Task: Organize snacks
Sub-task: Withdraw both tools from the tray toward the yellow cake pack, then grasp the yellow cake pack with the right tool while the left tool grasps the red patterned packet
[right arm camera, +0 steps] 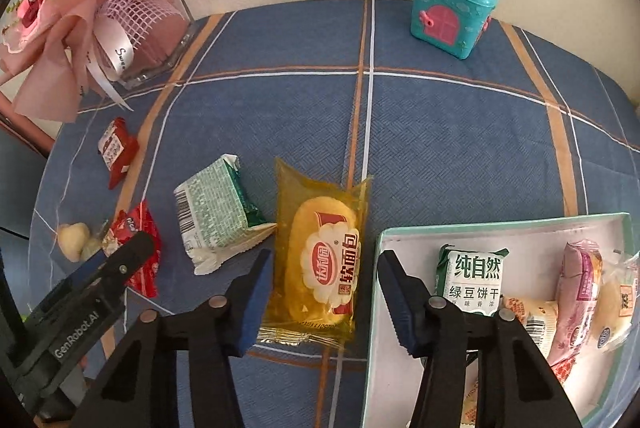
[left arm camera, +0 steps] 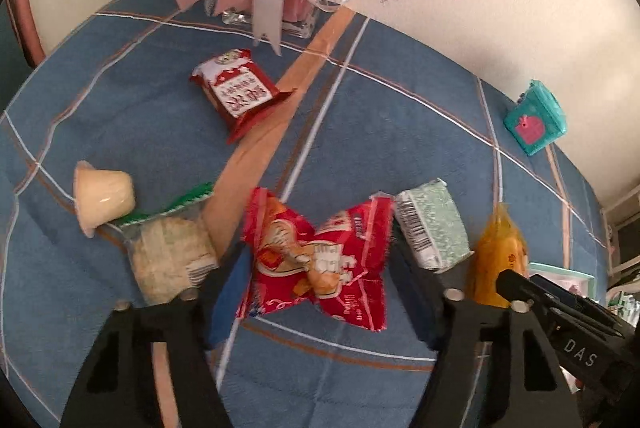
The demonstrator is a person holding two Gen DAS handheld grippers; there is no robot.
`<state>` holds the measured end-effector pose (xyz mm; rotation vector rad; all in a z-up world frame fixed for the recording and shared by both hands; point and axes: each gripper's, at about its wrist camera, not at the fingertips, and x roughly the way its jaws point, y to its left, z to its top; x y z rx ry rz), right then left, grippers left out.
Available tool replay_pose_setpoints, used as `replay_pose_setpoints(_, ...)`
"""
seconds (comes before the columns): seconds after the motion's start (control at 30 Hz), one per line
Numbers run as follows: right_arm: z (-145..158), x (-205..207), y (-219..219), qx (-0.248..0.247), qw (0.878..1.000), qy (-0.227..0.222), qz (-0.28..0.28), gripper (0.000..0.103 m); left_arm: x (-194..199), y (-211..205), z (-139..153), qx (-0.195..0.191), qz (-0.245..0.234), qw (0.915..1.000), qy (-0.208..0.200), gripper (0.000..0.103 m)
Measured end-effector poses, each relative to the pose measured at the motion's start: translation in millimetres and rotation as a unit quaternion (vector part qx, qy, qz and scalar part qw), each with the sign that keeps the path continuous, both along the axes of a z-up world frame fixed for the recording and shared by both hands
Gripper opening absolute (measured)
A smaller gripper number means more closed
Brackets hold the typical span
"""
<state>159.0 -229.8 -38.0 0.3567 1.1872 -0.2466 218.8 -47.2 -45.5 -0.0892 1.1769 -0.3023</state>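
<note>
A crumpled red snack packet [left arm camera: 316, 260] is pinched by the left tongs [left arm camera: 316, 268]; a yellow bread pack [right arm camera: 320, 260] is straddled lengthwise by the wide-open right tongs [right arm camera: 324, 292].

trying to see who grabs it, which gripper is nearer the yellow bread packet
Right. The right gripper is open with the yellow bread packet between its fingers; the left gripper is off to the side, around a red snack packet.

Home: plaid tablecloth [right arm camera: 440, 131], bouquet [right arm camera: 100, 7]
</note>
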Motion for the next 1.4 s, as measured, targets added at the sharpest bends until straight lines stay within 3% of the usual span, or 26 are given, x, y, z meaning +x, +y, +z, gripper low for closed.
replay_pose_setpoints(0.13,3,-2,1,-0.003,1.0,-0.001,0.002,0.052,0,-5,-4,0.018,-0.001,0.9998,0.009,0.066)
replay_pose_setpoints(0.33,12,1,12,0.001,1.0,-0.01,0.026,0.049,1,-2,-5,0.009,0.003,0.9999,0.014,0.066)
replay_pose_setpoints(0.53,-4,9,14,-0.019,0.999,0.016,0.021,0.048,0,1,-6,0.001,0.006,0.9998,0.017,0.066)
replay_pose_setpoints(0.8,-13,10,13,-0.009,1.0,0.022,0.014,0.042,-3,1,-5,-0.002,0.009,0.9998,0.018,0.063)
replay_pose_setpoints(1.4,23,-63,30,0.015,0.999,-0.027,0.029,0.041,-42,13,30,-0.007,0.02,0.9998,0.007,0.062)
